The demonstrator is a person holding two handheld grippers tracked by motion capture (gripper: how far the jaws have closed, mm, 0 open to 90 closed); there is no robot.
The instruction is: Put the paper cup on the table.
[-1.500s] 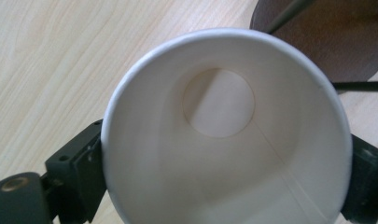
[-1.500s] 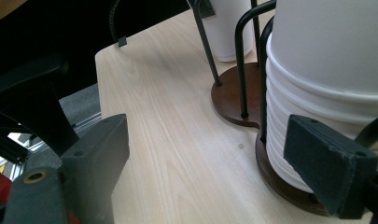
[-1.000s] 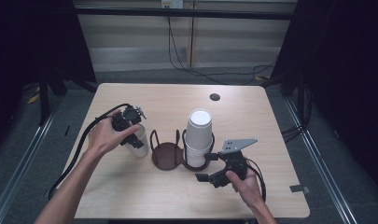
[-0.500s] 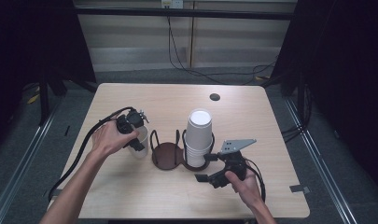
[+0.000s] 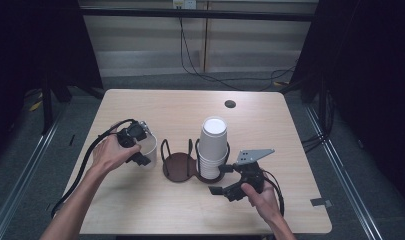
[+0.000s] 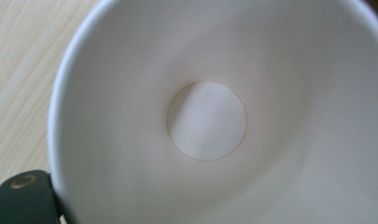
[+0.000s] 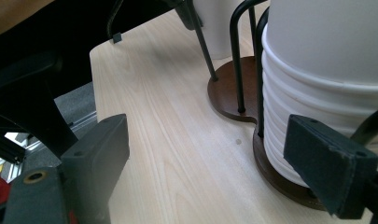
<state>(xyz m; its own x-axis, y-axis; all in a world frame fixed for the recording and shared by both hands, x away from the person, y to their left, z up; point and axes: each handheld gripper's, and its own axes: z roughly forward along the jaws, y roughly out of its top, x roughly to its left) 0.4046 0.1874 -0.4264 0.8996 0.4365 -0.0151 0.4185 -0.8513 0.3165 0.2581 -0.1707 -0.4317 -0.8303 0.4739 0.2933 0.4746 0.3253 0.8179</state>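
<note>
Wood-grain table (image 5: 180, 210), dark room; left gripper (image 5: 135, 145) fingers closing around paper cup (image 5: 149, 145), right gripper (image 5: 229, 181) fingers spread.

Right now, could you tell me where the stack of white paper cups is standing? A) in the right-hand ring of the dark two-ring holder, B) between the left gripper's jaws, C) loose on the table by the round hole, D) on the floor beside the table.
A: the stack of white paper cups stands upside down in the right-hand ring of the dark holder, whose left ring is empty.
</note>
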